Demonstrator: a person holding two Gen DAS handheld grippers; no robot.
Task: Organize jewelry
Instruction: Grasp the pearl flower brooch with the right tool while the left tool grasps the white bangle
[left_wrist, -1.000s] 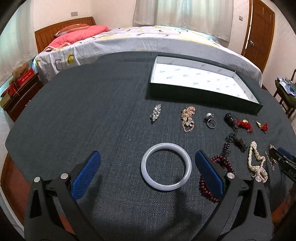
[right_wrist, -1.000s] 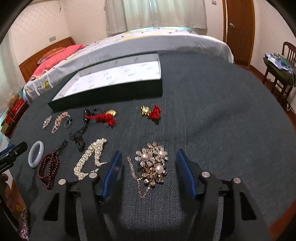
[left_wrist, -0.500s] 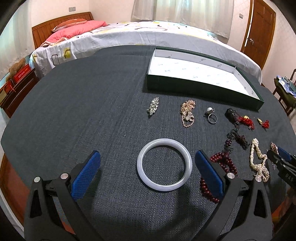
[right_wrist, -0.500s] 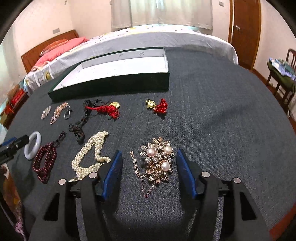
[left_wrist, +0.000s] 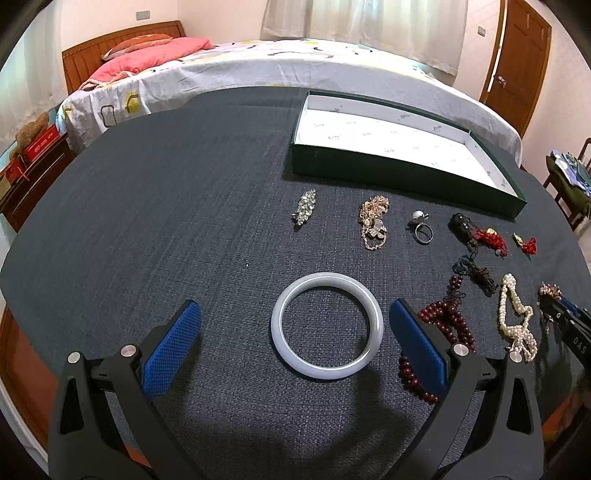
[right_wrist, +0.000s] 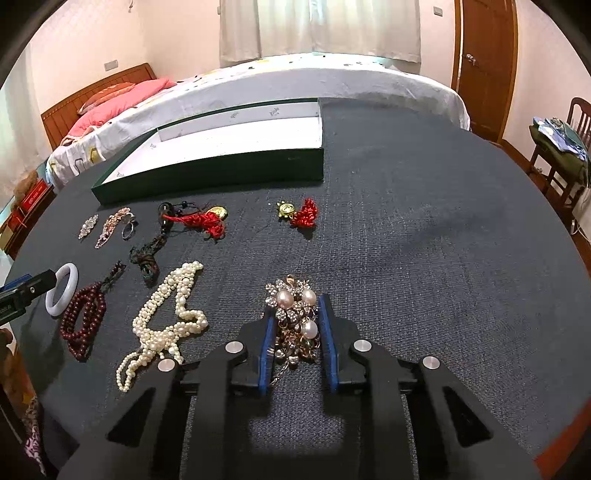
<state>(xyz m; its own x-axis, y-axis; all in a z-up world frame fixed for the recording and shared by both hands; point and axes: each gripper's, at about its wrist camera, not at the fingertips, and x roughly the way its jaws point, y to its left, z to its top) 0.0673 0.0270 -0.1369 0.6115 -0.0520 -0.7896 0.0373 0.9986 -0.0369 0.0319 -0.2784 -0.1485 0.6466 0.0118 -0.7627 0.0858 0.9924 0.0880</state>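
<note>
My right gripper (right_wrist: 297, 325) is shut on a gold and pearl brooch necklace (right_wrist: 293, 310) that lies on the dark table. My left gripper (left_wrist: 291, 336) is open, with a white jade bangle (left_wrist: 327, 330) lying flat between its blue pads, nearer the right one. An open green box with a white lining (left_wrist: 402, 136) stands at the back; it also shows in the right wrist view (right_wrist: 229, 144). Other jewelry lies loose in front of it: a pearl strand (right_wrist: 170, 314), dark red beads (right_wrist: 83, 317), red tassel charms (right_wrist: 301, 214).
A crystal brooch (left_wrist: 304, 208), a rose-gold chain (left_wrist: 373, 221) and a pearl ring (left_wrist: 421, 225) lie in a row before the box. A bed stands beyond the table. A wooden chair with clothes (right_wrist: 557, 144) stands to the right.
My right gripper has closed its jaws on the brooch necklace, which lay loose between them before. My left gripper stays open around the bangle and has barely shifted.
</note>
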